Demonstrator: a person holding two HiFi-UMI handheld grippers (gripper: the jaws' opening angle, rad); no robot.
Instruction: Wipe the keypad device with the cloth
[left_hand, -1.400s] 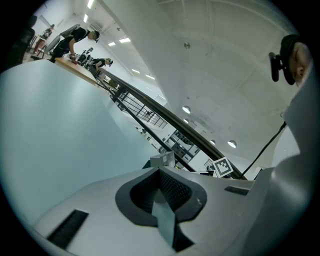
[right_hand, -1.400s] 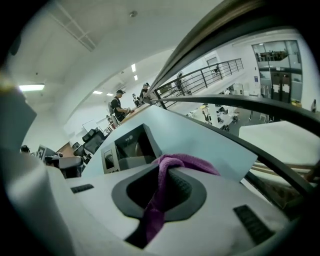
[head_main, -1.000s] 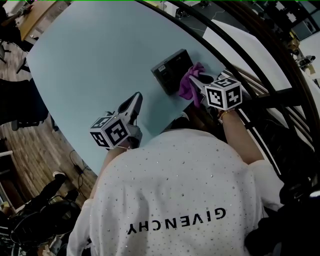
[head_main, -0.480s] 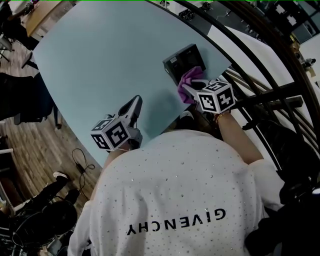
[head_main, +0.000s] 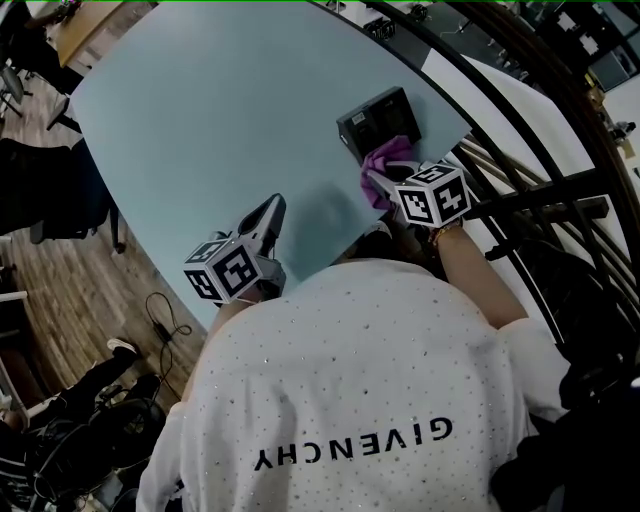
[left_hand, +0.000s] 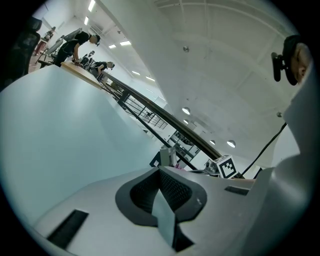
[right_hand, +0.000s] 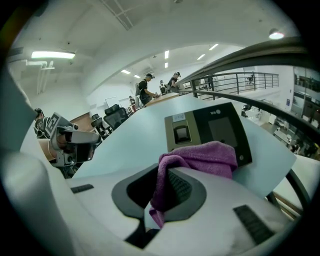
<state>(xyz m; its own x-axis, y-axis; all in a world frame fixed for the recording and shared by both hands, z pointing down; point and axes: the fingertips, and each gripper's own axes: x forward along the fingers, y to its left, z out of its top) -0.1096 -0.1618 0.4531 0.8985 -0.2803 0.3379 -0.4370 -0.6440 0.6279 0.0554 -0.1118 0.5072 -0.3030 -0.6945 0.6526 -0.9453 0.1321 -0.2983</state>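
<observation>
All across the keypad device (right_hand: 210, 132) just ahead of the right tool (right_hand: 166, 187), press its tightly gripped purple cloth (right_hand: 200, 155) flat, keeping the empty, closed left tool (left_hand: 162, 197) aside.

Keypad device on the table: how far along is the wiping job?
Done: the purple cloth is picked up and clamped in the right tongs. In hand: it lies at the near edge of the keypad device, so wiping seems under way. Left: most of the device's face shows uncovered; whether it is clean I cannot tell. The left tongs are closed on nothing, off to the side.
</observation>
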